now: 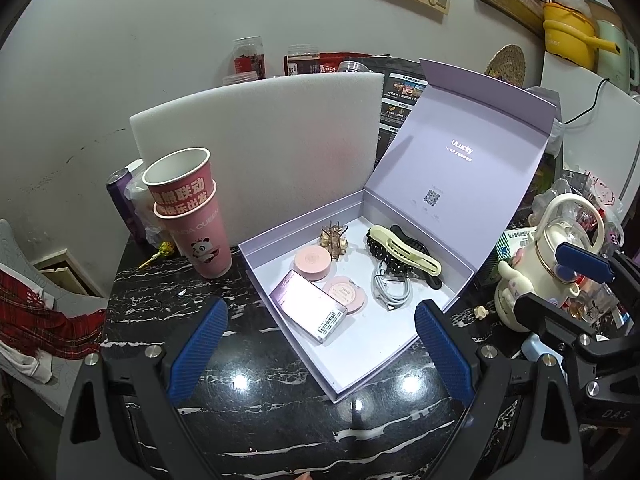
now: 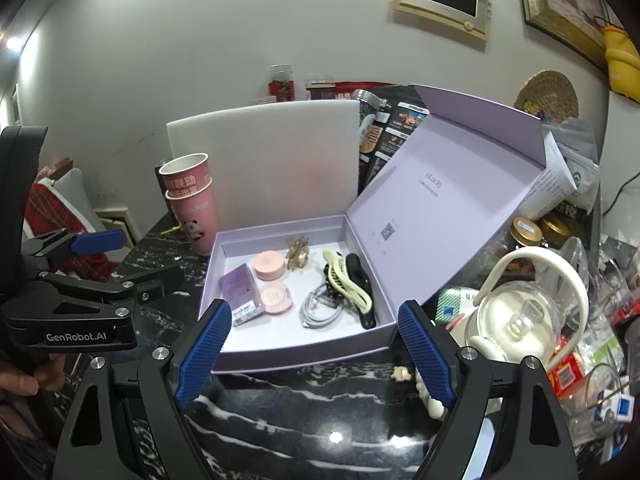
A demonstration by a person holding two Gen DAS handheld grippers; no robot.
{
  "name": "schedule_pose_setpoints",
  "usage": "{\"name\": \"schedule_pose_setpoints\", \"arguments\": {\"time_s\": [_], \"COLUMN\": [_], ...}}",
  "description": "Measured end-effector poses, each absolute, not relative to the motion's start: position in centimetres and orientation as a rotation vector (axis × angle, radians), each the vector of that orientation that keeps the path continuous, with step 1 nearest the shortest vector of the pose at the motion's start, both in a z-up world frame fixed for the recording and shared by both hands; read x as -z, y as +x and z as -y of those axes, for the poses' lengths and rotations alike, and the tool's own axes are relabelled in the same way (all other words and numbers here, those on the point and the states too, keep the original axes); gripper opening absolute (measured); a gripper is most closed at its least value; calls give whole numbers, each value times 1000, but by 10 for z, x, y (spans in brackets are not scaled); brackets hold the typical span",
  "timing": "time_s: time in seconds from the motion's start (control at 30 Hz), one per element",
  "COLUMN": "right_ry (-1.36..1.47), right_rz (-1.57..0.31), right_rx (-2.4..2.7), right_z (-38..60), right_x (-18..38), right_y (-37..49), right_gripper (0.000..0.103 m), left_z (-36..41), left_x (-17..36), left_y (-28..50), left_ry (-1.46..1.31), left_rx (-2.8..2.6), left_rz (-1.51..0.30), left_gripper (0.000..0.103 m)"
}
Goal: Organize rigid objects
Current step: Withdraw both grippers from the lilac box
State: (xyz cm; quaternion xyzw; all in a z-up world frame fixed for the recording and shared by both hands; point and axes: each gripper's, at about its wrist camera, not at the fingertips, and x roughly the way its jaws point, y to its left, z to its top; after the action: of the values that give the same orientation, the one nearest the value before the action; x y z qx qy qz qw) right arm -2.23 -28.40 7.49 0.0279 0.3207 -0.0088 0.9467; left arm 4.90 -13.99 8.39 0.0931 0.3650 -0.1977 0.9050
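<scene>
An open lilac box (image 1: pixel 360 376) (image 2: pixel 296 354) sits on the black marble table, its lid (image 1: pixel 460 152) (image 2: pixel 432 200) tilted up behind. Inside lie a small purple carton (image 1: pixel 308 312) (image 2: pixel 240 292), two round pink cases (image 1: pixel 313 263) (image 2: pixel 270 265), a gold hair claw (image 1: pixel 334 238) (image 2: pixel 298 254), cream and black hair clips (image 1: pixel 404 254) (image 2: pixel 348 284) and a coiled grey cable (image 1: pixel 390 290) (image 2: pixel 320 308). My left gripper (image 1: pixel 320 352) is open and empty just in front of the box. My right gripper (image 2: pixel 314 350) is open and empty at the box's near wall.
Two stacked pink paper cups (image 1: pixel 192 212) (image 2: pixel 194 204) stand left of the box, a white foam board (image 1: pixel 260 140) (image 2: pixel 264 164) behind it. A cream kettle-shaped ornament (image 1: pixel 540 256) (image 2: pixel 520 320) and cluttered packets crowd the right side. The left gripper shows in the right wrist view (image 2: pixel 80 280).
</scene>
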Motion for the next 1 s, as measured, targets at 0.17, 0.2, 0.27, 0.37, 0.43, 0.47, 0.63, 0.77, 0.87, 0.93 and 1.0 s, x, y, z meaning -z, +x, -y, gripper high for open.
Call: {"name": "schedule_pose_setpoints", "arguments": {"time_s": [0.17, 0.2, 0.27, 0.37, 0.43, 0.47, 0.63, 0.77, 0.87, 0.93, 1.0], "right_ry": [55, 54, 54, 55, 55, 54, 52, 52, 51, 51, 51], "right_rz": [-657, -658, -660, -663, -665, -665, -664, -664, -665, -666, -667], "right_rx": [22, 22, 23, 26, 28, 29, 32, 32, 36, 37, 37], "right_z": [284, 284, 285, 285, 286, 286, 286, 286, 287, 287, 288], "right_x": [-74, -74, -73, -72, -72, -72, -72, -72, -73, -73, -73], "right_y": [-21, -21, -21, -20, -20, -20, -21, -21, -22, -22, -21], "right_gripper": [86, 86, 86, 86, 86, 86, 86, 86, 86, 87, 87], "left_z": [139, 139, 140, 140, 140, 140, 141, 141, 142, 142, 142], "left_x": [-84, -83, -83, -82, -82, -81, -81, -81, -81, -81, -80], "left_y": [49, 50, 50, 50, 50, 50, 50, 49, 48, 48, 48], "left_ry": [193, 194, 196, 197, 197, 198, 204, 206, 209, 205, 200], "left_rx": [407, 407, 405, 404, 403, 403, 401, 401, 402, 412, 420], "left_rz": [-756, -757, -758, -759, -761, -761, -761, -761, -761, -763, -771], "left_gripper": [96, 96, 96, 96, 96, 96, 96, 96, 96, 96, 96]}}
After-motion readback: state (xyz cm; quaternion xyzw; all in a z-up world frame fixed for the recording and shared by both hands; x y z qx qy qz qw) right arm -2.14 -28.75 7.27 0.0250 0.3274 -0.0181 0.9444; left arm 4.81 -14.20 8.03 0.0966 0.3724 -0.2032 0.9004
